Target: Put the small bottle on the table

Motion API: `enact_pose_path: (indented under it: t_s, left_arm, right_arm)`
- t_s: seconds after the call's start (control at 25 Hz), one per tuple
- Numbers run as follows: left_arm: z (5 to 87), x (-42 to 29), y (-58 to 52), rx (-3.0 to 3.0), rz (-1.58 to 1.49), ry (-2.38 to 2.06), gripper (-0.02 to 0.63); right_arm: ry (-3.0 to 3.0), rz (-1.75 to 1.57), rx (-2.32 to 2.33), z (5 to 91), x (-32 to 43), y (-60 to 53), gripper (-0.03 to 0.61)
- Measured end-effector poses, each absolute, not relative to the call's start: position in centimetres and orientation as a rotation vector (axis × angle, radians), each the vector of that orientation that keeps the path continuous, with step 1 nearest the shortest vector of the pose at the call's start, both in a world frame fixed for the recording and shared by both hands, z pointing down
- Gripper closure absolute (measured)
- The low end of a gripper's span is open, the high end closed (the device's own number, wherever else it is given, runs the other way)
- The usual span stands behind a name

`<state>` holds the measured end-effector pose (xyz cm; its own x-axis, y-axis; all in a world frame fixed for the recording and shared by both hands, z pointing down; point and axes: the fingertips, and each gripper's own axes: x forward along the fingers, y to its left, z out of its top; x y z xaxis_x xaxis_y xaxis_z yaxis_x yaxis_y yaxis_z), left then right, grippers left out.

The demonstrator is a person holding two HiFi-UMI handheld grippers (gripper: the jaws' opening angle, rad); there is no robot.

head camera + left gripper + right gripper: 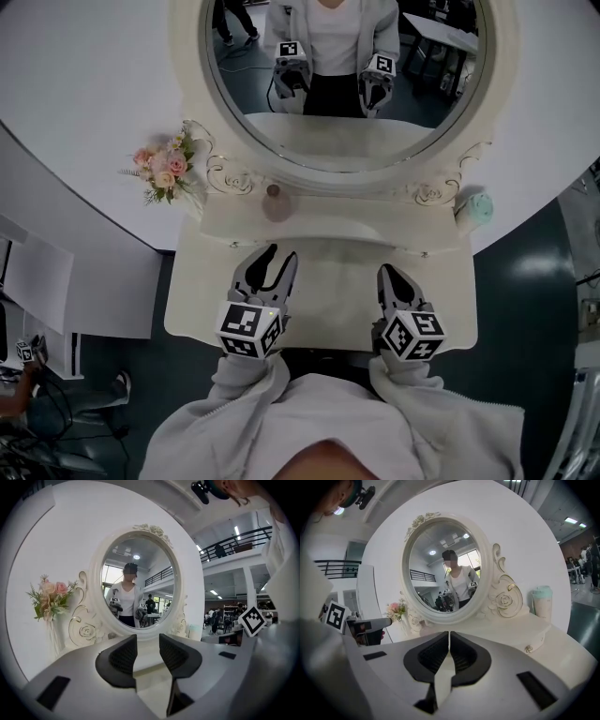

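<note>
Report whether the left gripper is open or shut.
Open: the left gripper has its jaws apart in its own view, only the table showing between them.

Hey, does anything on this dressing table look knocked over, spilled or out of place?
Nothing stands out. The small bottle stands upright on the shelf under the mirror. The flowers sit upright at the shelf's left end and the mint-lidded jar at its right end. No spill or damage shows.
</note>
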<state>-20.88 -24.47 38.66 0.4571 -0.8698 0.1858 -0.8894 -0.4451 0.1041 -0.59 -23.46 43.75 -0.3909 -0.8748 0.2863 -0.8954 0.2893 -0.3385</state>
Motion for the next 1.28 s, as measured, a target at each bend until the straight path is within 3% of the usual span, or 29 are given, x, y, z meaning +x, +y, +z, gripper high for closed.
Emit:
enact_pose_path:
  t_s: [0.24, 0.32, 0.64, 1.28]
  left_arm:
    - [41.1, -19.5, -22.9, 2.501, 0.157, -1.431, 0.572]
    - [41.3, -19.2, -22.6, 2.504, 0.153, -1.401, 0.583]
    - [41.5, -18.9, -22.6, 2.52, 0.141, -1.374, 0.586]
    - [42.2, -18.0, -22.9, 2.526, 0.15, -1.326, 0.586]
  right_arm:
    - [-2.515, 0.7, 1.694, 43.1, -1.0, -23.3, 0.543]
    - [-2.522, 0.673, 1.693, 42.8, -1.0, -23.1, 0.543]
    - [-2.563, 0.483, 1.654, 40.8, -1.7, -21.9, 0.545]
    - [-2.536, 0.495, 1.664, 41.2, -1.4, -21.7, 0.544]
